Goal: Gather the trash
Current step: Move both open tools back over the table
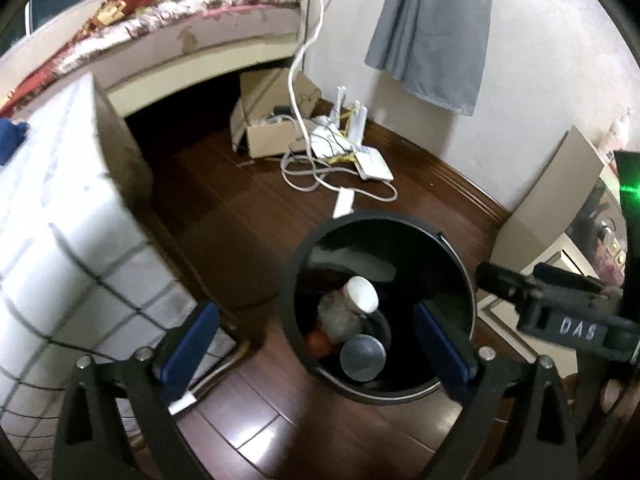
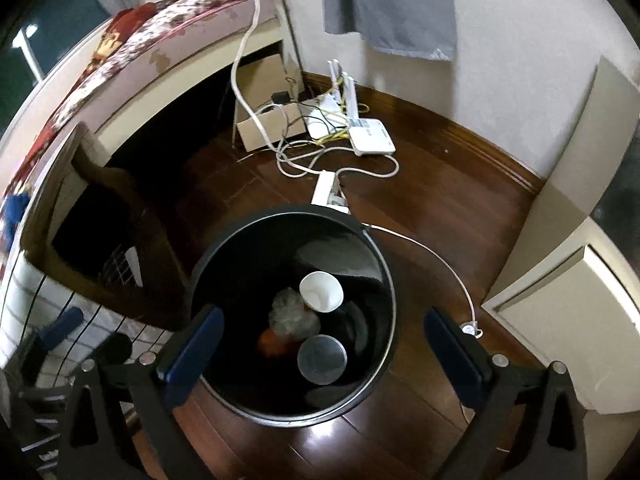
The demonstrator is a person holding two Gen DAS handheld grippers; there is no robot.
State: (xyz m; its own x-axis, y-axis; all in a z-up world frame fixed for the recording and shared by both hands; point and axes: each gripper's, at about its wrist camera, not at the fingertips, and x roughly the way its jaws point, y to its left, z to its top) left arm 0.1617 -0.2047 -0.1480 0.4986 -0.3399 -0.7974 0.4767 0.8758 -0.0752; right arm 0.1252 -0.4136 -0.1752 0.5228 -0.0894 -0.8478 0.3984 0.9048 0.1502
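Note:
A black round trash bin (image 1: 464, 280) stands on the dark wood floor; it also shows in the right wrist view (image 2: 224, 248). Inside lie a white paper cup (image 1: 362, 294) (image 2: 321, 291), a crumpled clear plastic wrapper (image 1: 340, 316) (image 2: 292, 314), a grey round can (image 1: 363, 357) (image 2: 322, 359) and something orange-red (image 1: 319, 342) (image 2: 270, 342). My left gripper (image 1: 320, 344) is open and empty above the bin. My right gripper (image 2: 324, 340) is open and empty above the bin; its body shows in the left wrist view (image 1: 560, 312) at the right.
A bed (image 1: 192, 28) with a dark gap under it runs along the left. A cardboard box (image 1: 272, 132), a router (image 1: 372, 160), a power strip (image 2: 326, 190) and loose cables (image 1: 312, 168) lie beyond the bin. A checked white box (image 1: 60, 240) stands left. A cabinet (image 2: 560, 320) stands right.

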